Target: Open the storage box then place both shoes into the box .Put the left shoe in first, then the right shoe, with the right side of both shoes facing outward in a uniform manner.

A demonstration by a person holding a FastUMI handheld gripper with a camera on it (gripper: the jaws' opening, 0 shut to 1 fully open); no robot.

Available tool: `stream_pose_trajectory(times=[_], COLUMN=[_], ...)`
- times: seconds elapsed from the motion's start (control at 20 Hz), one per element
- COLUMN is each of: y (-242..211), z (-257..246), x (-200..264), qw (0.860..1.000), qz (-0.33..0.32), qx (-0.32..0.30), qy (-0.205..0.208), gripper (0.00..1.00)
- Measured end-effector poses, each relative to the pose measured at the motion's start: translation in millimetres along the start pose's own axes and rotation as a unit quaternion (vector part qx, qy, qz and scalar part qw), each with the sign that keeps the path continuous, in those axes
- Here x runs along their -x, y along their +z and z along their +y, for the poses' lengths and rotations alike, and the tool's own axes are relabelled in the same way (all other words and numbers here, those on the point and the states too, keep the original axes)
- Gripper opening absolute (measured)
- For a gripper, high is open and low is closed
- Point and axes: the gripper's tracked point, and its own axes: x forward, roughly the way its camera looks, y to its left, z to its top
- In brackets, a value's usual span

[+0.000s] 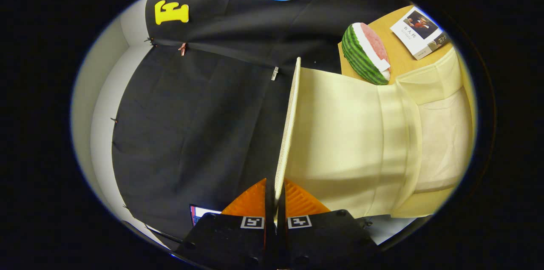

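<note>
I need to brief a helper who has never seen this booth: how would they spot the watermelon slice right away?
Start at the pale yellow storage box, whose lid edge is pinched by the hand-held gripper. Beyond the box is a tan tabletop. The watermelon slice sits there beside a book, the only thing with a green-striped rind and pink flesh.

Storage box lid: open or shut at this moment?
Open. The lid is swung up off the cream storage box, its thin edge pinched between the tongs, and the box's pale inside shows.
</note>
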Motion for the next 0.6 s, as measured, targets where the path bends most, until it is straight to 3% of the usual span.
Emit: stream_pose_trajectory(times=[0.1,0.25,0.4,0.6], y=[-1.7,-3.6,9.1,36.1], z=[-2.6,-7.2,-44.9,-68.7], x=[-7.5,-7.4,16.5,80.8], qw=[1.0,1.0,0.992,0.975], qz=[-0.004,-0.004,-0.021,-0.059], qx=[0.009,0.021,0.073,0.148], qy=[-0.005,-0.016,-0.098,-0.157], gripper=[0.06,0.15,0.98,0.98])
